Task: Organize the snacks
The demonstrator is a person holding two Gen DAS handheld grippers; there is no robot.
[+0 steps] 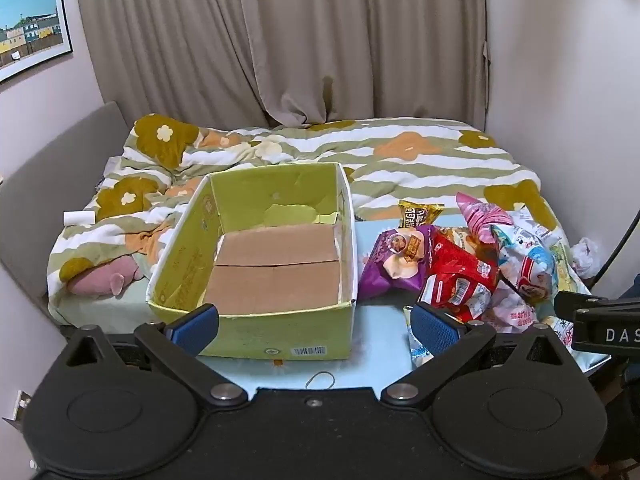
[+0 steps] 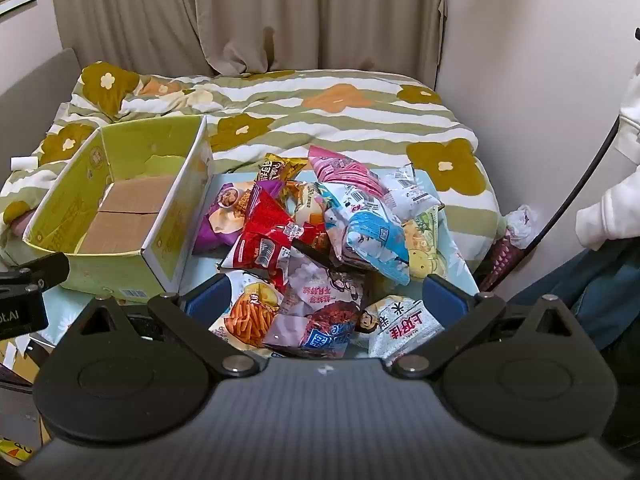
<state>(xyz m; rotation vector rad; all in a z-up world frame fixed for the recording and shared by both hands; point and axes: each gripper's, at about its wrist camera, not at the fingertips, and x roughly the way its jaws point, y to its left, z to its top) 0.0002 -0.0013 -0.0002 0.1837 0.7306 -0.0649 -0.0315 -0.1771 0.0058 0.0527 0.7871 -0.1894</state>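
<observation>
Curtained bedroom (image 1: 320, 40), flowered bedspread (image 1: 420, 156), pale-blue tabletop (image 1: 380, 320), empty box (image 1: 256, 256), snack pile (image 2: 320, 240), both fingers wide.

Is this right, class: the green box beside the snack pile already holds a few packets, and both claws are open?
Not quite. The green box is empty; the left wrist view shows only its bare cardboard floor. The snack pile lies beside it, and both claws are open, left claw and right claw.
</observation>
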